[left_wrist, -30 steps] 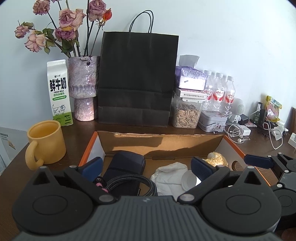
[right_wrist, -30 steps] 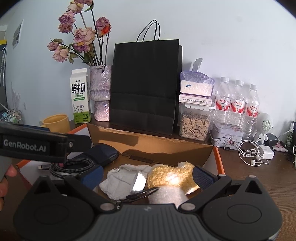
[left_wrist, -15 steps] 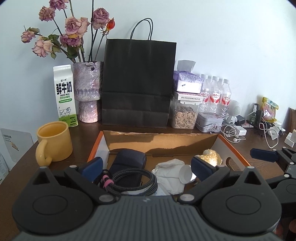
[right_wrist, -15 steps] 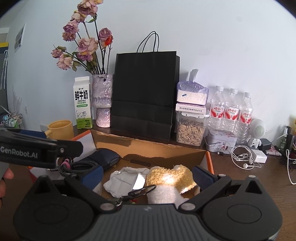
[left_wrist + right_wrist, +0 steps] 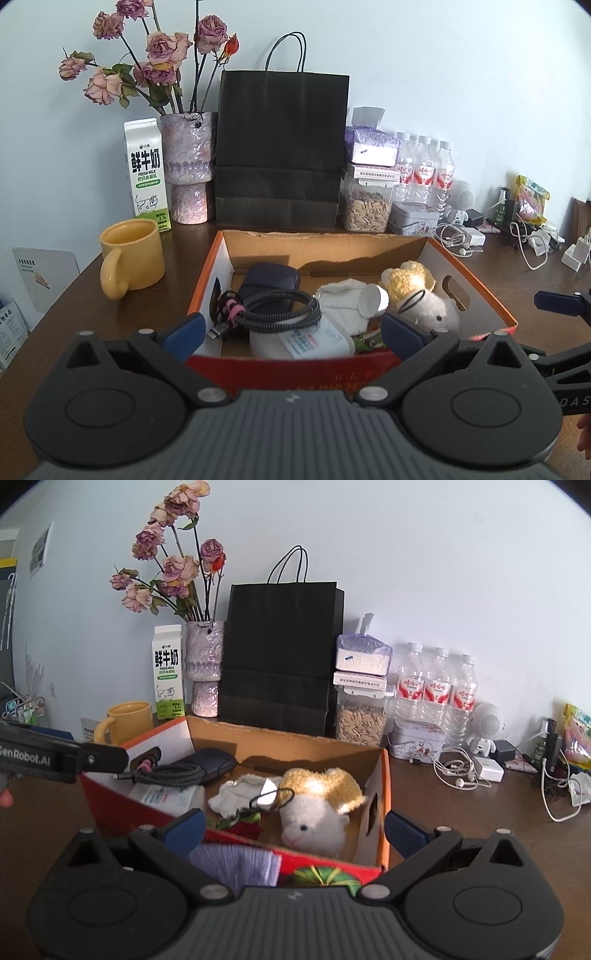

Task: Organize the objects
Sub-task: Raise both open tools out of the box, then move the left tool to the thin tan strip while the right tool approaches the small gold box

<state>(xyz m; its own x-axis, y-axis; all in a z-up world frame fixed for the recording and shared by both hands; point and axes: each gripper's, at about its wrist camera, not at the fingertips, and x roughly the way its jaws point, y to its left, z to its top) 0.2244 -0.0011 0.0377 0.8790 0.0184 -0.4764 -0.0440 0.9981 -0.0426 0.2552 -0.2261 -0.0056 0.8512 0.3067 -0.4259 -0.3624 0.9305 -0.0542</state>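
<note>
Mug (image 5: pixel 132 254): yellow, on the table left of the box, outside it; whether it is meant to go in, I cannot tell.
Milk carton (image 5: pixel 147 174): upright at the wall behind the mug, beside the vase (image 5: pixel 189 168) of dried roses.
Left gripper (image 5: pixel 291 334): spread wide, pinching nothing, held at the near wall of the box and looking in over it.
Box (image 5: pixel 325 242): open cardboard, orange rim, in the middle of the table in front of the black bag (image 5: pixel 281 147). This is where the loose things are gathered.
Box, left part: a dark pouch (image 5: pixel 269 282) with a coiled cable (image 5: pixel 275 308) lying on it; a white packet (image 5: pixel 301 341) below them, against the near wall.
Box, middle: a crumpled white cloth (image 5: pixel 341 299) with a small white cup (image 5: pixel 373 299) touching it.
Box, right part: a plush sheep (image 5: pixel 314 812) on its side near the handle hole, a thin black loop across it.
Right gripper (image 5: pixel 293 829): spread wide, empty, at the box's near right corner; something purple and something green show just below its jaws, too close to make out.
Right of box: earphones (image 5: pixel 458 771), a charger, bottles and a tin, all on the table.
Progress: judged well along, since the box is nearly full and both grippers are empty.
Left to do: possibly the mug and the small clutter on the right, if those count.
</note>
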